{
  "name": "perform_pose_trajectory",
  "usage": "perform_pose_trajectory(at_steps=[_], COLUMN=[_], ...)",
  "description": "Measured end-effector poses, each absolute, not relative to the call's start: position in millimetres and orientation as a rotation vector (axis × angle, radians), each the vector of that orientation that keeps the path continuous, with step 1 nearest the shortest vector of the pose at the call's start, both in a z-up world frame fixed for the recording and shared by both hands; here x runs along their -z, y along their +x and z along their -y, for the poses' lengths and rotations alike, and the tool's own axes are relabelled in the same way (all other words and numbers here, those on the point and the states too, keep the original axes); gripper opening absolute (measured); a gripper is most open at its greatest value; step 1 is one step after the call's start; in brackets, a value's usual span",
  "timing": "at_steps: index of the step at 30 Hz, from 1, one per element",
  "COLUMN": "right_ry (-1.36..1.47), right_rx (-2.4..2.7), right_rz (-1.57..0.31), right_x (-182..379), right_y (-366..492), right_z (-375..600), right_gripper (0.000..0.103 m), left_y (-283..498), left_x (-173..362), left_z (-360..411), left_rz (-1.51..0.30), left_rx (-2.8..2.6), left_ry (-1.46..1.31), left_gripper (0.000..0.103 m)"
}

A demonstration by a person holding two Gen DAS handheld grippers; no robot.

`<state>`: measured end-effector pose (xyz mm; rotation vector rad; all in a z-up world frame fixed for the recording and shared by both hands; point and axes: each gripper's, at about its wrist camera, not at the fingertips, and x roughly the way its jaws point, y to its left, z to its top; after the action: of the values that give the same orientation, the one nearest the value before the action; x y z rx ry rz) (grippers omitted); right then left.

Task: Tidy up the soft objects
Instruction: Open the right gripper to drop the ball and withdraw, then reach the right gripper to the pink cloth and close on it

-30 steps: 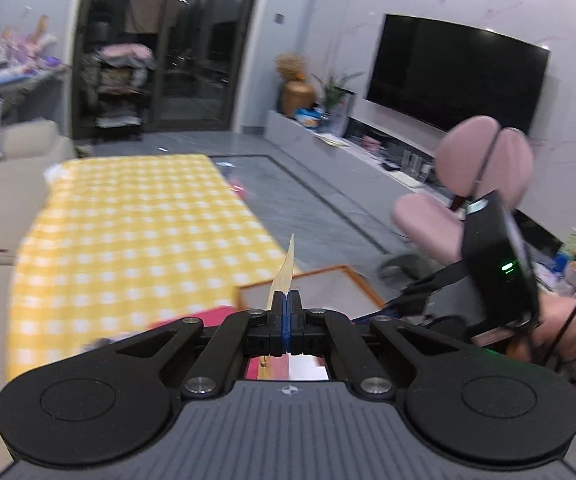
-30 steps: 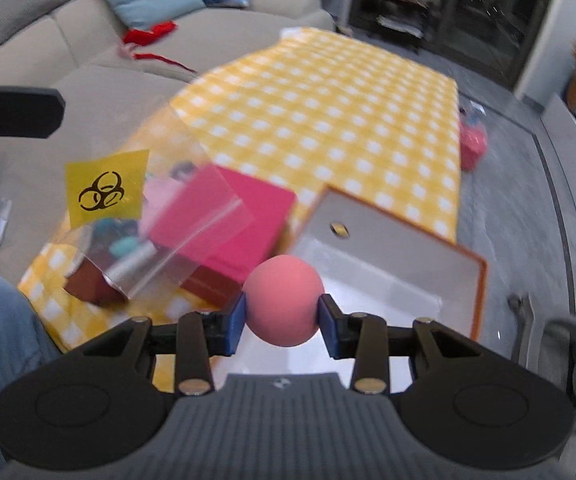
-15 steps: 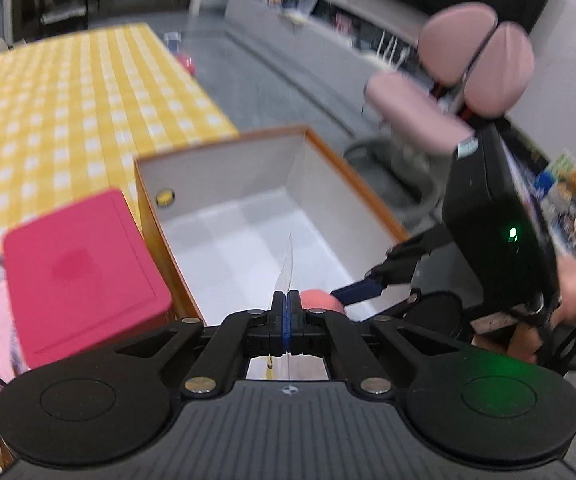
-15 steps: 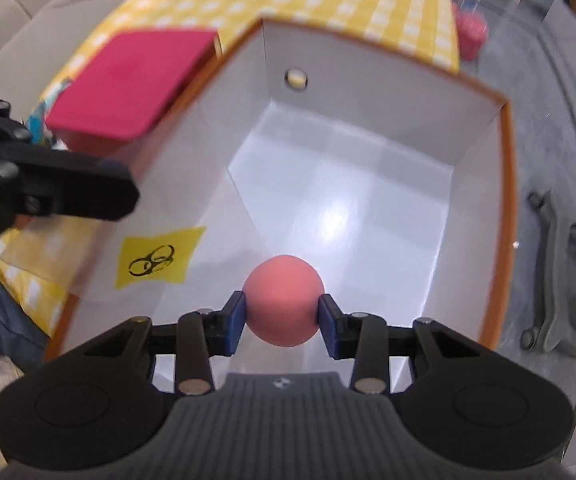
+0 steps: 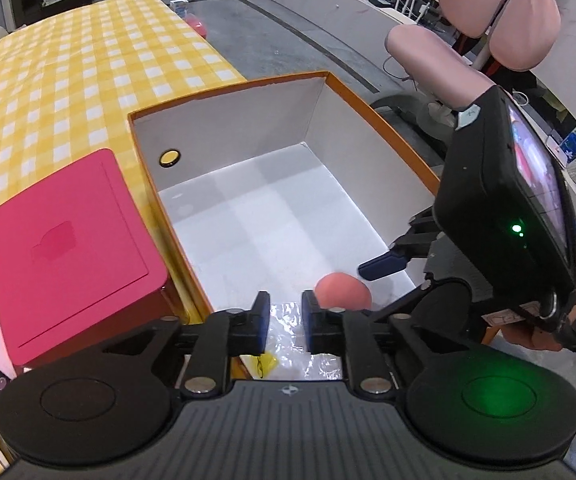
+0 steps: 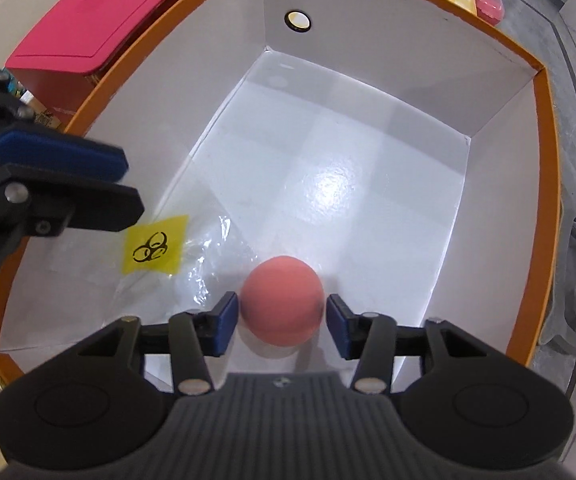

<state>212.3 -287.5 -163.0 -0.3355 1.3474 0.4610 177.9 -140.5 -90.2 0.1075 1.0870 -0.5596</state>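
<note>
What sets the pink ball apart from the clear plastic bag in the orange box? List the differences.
1. The pink ball is round and opaque; the clear plastic bag is flat, crinkled and see-through.
2. The ball is plain; the bag carries a yellow biohazard label.
3. The ball sits between the opening right hand-held gripper pads; the bag lies free.

Both are inside the orange box.

Left gripper (image 5: 283,322) jaws opening over clear bag (image 5: 288,334), pink ball (image 5: 342,290) in box (image 5: 380,116)

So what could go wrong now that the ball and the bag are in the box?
The pink ball lies loose between the opening right gripper, so it might roll across the smooth box floor. The clear bag lies under the opening left gripper, which could snag it when lifting.
</note>
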Motion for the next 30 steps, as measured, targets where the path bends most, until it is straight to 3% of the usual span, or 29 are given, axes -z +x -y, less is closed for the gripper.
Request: perform_pose_trajectory(at_steps=[6, 9, 20, 30], right_ry=[-0.335, -0.330, -0.252, -0.259], right_rx=[-0.442, -0.424, -0.415, -0.503], right_rz=[-1.299, -1.267, -1.067, -0.894], right_x=[142.8, 129.5, 58.0, 30.0], right_y=[205.2, 199.9, 160.0, 127.3], right_z=[287.5, 285.7, 264.4, 207.3], right_gripper=[0.067, 0.069, 0.071, 0.070], left_y=[166.4, 157.1, 118.9, 95.8], left_x=[74.7, 63.2, 25.2, 19.5], left_z=[129.2, 121.8, 77.5, 21.5], left_rz=[-1.035, -0.986, -0.859, -0.811], left_rx=[0.551, 0.538, 0.437, 0.312], left_ry=[0.074, 0.064, -0.011, -0.062], left_gripper=[0.031, 0.041, 0.042, 0.043])
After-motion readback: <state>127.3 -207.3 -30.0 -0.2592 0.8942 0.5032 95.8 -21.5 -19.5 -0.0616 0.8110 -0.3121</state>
